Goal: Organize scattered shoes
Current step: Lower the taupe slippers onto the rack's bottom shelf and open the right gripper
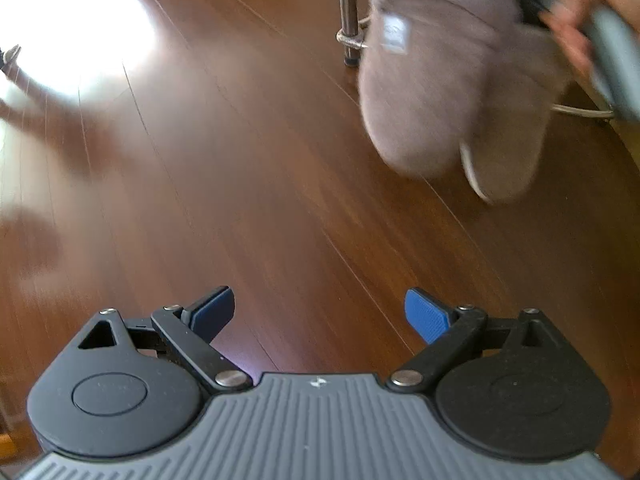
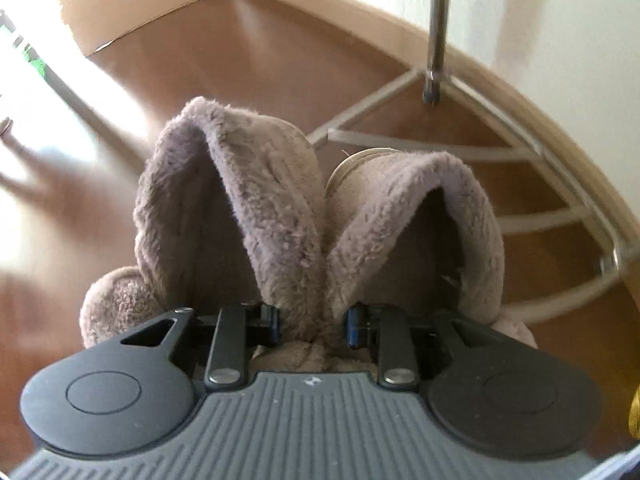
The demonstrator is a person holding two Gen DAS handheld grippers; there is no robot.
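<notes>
Right gripper: the right gripper (image 2: 311, 326) has both fluffy grey slippers (image 2: 312, 216) pinched together by their inner edges, jaws clenched on the plush where the two collars meet.
Slippers: the pair hangs toes-down from the pads, clear of the wooden floor (image 1: 248, 184); in the left view they show as a blurred grey bundle (image 1: 444, 92) in the far right part of the floor, next to the person's hand (image 1: 580, 36).
Left gripper: the left gripper (image 1: 320, 312) is released, blue pads well apart, nothing between them, pointing down at bare boards.
Surroundings: a chrome pole (image 2: 438, 28) on a metal rack base (image 2: 532, 184) stands by the wall just beyond the slippers; a cardboard box (image 2: 132, 4) sits in the far left corner of the floor.
Step in hand: judged as carrying the pair to its tidy spot.
Doing it well: the grip is only on soft fleece, so a steady squeeze matters; plush can creep out of the pads.
Watch for: a smooth carry looks wise, as does keeping the dangling toes off the rack bars.
Set-down: lowering until the soles rest flat, side by side, before letting go should leave them neat.
Left's role: free to steady or straighten a slipper if one lands askew.
</notes>
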